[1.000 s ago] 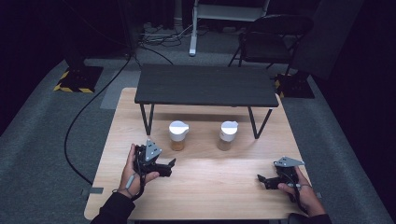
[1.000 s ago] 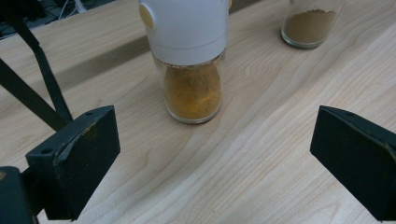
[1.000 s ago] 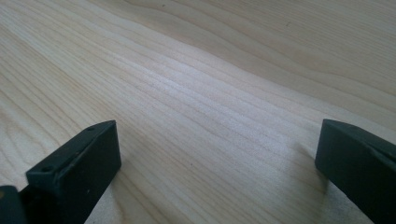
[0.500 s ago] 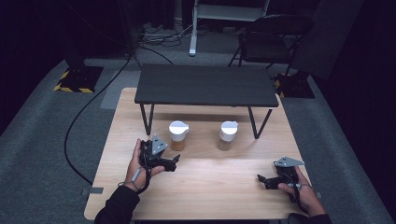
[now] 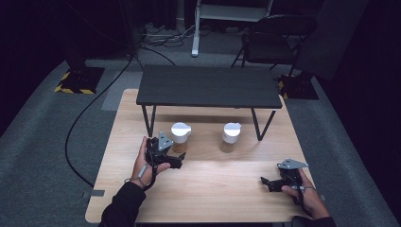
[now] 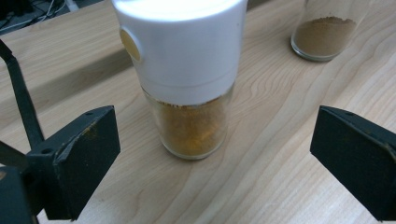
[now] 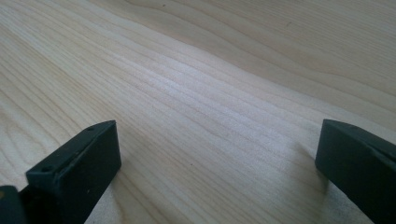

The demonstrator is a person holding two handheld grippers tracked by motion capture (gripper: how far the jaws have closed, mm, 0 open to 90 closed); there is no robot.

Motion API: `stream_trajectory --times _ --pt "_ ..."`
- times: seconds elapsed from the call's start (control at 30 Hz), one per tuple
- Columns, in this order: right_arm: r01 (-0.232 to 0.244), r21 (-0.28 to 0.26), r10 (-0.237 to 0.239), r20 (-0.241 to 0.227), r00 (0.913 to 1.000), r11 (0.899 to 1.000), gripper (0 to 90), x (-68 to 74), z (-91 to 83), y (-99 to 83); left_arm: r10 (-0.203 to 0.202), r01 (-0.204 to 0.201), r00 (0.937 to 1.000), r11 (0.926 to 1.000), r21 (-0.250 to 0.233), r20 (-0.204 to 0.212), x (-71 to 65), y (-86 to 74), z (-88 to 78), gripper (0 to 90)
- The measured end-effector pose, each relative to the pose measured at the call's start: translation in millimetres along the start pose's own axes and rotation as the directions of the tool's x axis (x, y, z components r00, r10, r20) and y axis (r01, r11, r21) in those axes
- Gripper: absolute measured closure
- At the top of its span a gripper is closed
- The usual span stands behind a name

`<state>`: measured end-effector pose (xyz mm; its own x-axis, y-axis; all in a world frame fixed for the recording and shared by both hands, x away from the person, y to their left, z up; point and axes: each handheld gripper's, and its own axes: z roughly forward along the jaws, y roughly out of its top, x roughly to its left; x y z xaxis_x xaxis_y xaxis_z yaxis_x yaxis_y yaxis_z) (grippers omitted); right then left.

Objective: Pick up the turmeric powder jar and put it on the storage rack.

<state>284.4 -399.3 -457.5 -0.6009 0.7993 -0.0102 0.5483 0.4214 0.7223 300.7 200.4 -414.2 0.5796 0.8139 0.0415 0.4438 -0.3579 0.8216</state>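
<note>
Jaws of the left gripper (image 6: 212, 154) stand wide apart, the near spice jar (image 6: 187, 74) just beyond and between them, untouched. A second spice jar (image 6: 327, 28) stands farther right. Right gripper (image 7: 217, 172), equally spread, rests over bare wooden table (image 7: 210, 70).

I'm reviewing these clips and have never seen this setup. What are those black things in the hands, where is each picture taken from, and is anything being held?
A person holds a hand-held two-jaw gripper in each hand. The high view looks down on the light wooden table; the other two pictures come from cameras riding on the grippers. The left gripper has its jaws wide open on either side of a glass spice jar with a white cap, not touching it. A second similar jar stands nearby, in front of a small black shelf on thin legs. The right gripper rests open near the table's right edge. Nothing is held.
</note>
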Motion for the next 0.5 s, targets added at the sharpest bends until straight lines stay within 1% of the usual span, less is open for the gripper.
stream_trajectory --times 0.2,0.27,0.4,0.5 --pt "0.002 0.000 -0.002 -0.001 1.0000 1.000 0.1 -0.4 0.1 0.1 0.011 -0.011 0.9999 0.9999 0.004 0.004 1.8 4.3 7.4 1.5" --pt "0.002 0.000 -0.002 -0.001 1.0000 1.000 0.1 -0.4 0.1 0.1 0.003 -0.003 1.0000 1.0000 -0.002 0.006 2.9 4.7 9.2 1.6" --pt "0.002 0.000 -0.002 -0.001 1.0000 1.000 0.1 -0.4 0.1 0.1 -0.001 0.001 1.0000 1.0000 0.001 0.009 6.0 6.3 13.9 1.5" --pt "0.002 0.000 -0.002 -0.001 1.0000 1.000 0.1 -0.4 0.1 0.1 -0.016 0.016 0.9998 0.9999 0.000 0.010 8.8 6.7 16.3 1.6"
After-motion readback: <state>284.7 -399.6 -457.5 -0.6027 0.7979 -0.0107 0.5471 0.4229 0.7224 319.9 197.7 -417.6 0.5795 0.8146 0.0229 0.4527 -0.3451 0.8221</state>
